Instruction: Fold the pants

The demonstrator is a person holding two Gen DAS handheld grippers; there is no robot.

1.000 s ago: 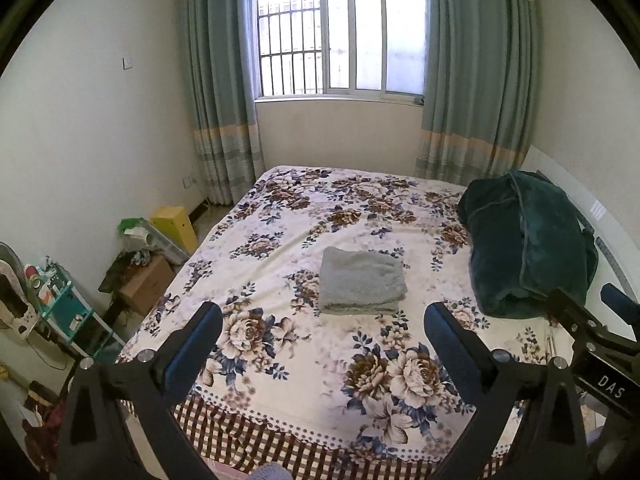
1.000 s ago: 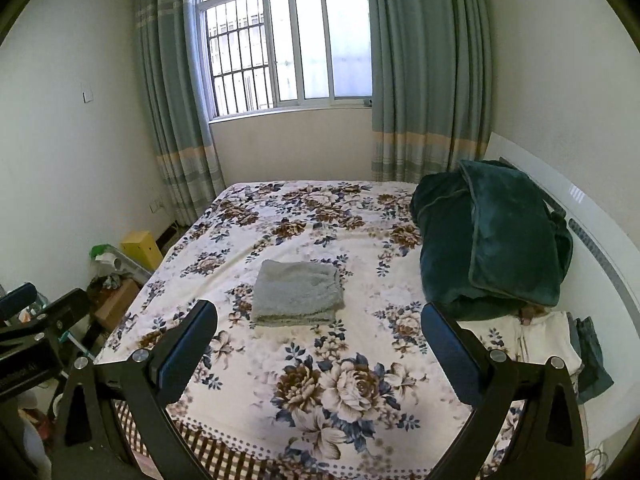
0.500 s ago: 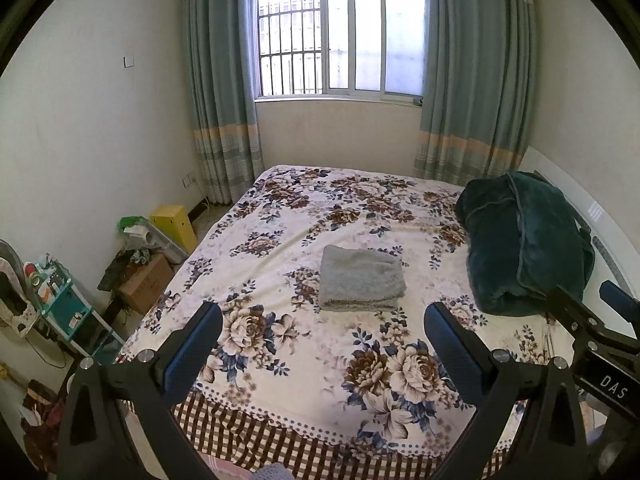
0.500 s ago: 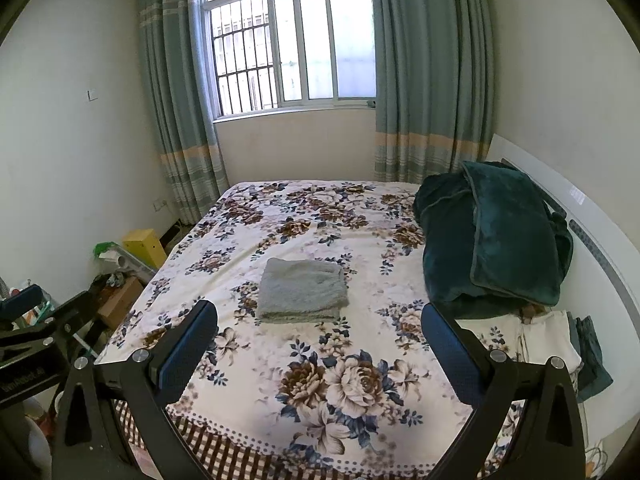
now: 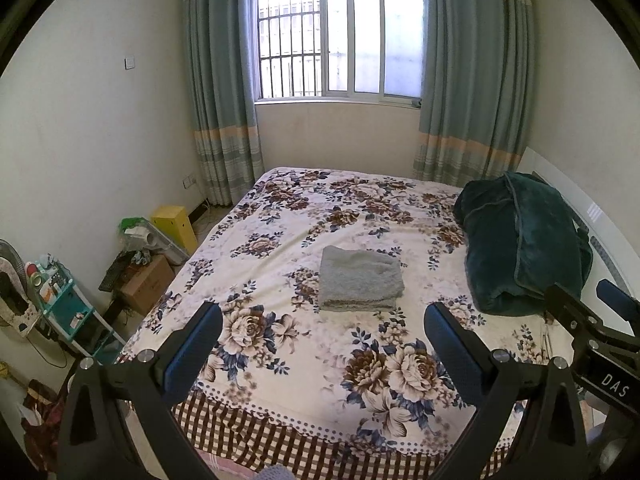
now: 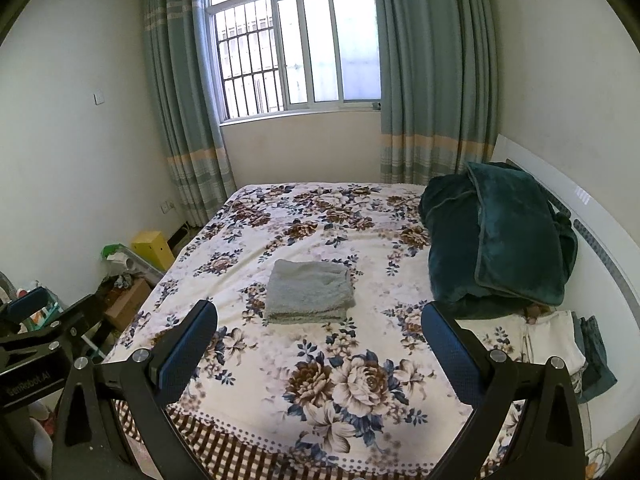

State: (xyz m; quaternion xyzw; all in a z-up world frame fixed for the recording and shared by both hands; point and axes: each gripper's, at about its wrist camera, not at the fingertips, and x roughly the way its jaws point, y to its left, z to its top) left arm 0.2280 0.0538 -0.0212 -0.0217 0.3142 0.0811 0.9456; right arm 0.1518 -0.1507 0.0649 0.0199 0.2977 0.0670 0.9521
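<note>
Grey pants [image 5: 360, 279] lie folded into a neat rectangle in the middle of the floral bedspread [image 5: 304, 360]; they also show in the right wrist view [image 6: 309, 291]. My left gripper [image 5: 322, 340] is open and empty, held well back over the foot of the bed, far from the pants. My right gripper [image 6: 319, 338] is open and empty at the same distance. The right gripper [image 5: 588, 320] shows at the right edge of the left wrist view, and the left gripper [image 6: 40, 328] at the left edge of the right wrist view.
A dark green blanket pile [image 6: 504, 240] lies by the white headboard [image 6: 600, 232] on the right, with folded clothes [image 6: 560, 340] below it. Boxes, a yellow bin [image 5: 174, 226] and a teal shelf [image 5: 64, 308] crowd the floor on the left. Curtains frame the window [image 5: 340, 40].
Both grippers have pulled back and risen a little from the bed; the pants look slightly farther away. The pants have not moved. Both stay open.
</note>
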